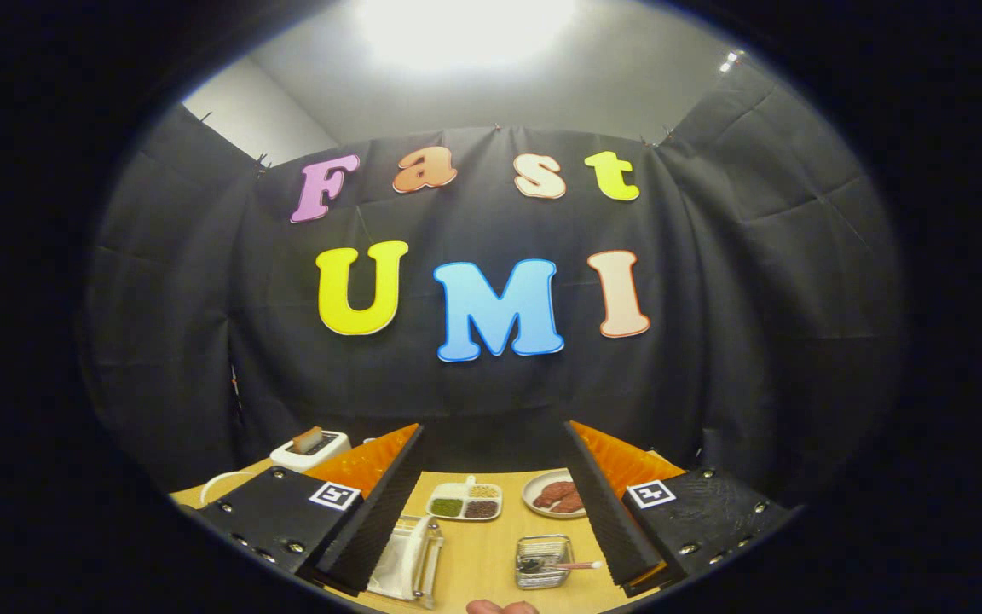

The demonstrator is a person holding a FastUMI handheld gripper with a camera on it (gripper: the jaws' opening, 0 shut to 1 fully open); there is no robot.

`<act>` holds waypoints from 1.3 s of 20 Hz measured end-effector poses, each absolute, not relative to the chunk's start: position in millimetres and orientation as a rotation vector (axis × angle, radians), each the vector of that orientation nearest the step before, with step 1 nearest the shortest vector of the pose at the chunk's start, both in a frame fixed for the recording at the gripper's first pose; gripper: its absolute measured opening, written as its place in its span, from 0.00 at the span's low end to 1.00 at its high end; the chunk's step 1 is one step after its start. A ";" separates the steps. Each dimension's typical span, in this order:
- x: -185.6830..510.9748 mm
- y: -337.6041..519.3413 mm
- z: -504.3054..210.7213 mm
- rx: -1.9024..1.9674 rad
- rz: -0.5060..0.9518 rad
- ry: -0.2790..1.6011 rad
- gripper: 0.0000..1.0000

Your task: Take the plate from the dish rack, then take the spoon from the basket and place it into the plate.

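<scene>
The hand-held gripper [491, 512] hangs above the wooden bench [482, 554] with its two fingers spread wide apart and nothing between them, touching nothing. Below the gap, close to the left finger, stands the dish rack [423, 558], a clear frame holding a white plate [401, 558] upright on its edge. Close to the right finger sits a small wire basket [544, 561], and the spoon [572, 565] lies in it with its pale handle sticking out over the rim toward that finger. Farther ahead, between the fingers, a white divided dish [465, 501] holds four lots of grains or beans, green, dark and pale. Just beside it, nearer the right finger, is a round plate of reddish meat slices [557, 495], partly hidden by that finger. Beyond the left finger stands a white toaster [312, 448] with a slice of bread [308, 439] sticking up from it. At the nearest edge of the bench, a fingertip of a person's hand [501, 607] shows.
</scene>
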State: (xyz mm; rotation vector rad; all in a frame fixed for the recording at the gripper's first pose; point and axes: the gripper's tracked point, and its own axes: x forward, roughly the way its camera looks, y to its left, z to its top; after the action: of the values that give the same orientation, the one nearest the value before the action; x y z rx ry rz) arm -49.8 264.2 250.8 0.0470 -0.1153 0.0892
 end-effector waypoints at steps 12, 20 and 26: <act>10.9 388.7 131.8 0.042 0.228 0.505 0.99; 30.1 416.1 51.4 0.015 0.184 0.847 0.98; 41.0 424.7 4.7 0.026 0.128 0.996 0.95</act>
State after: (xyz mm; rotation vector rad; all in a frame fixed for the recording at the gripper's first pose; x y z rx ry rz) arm 41.0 424.7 4.7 0.0255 0.9965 0.1277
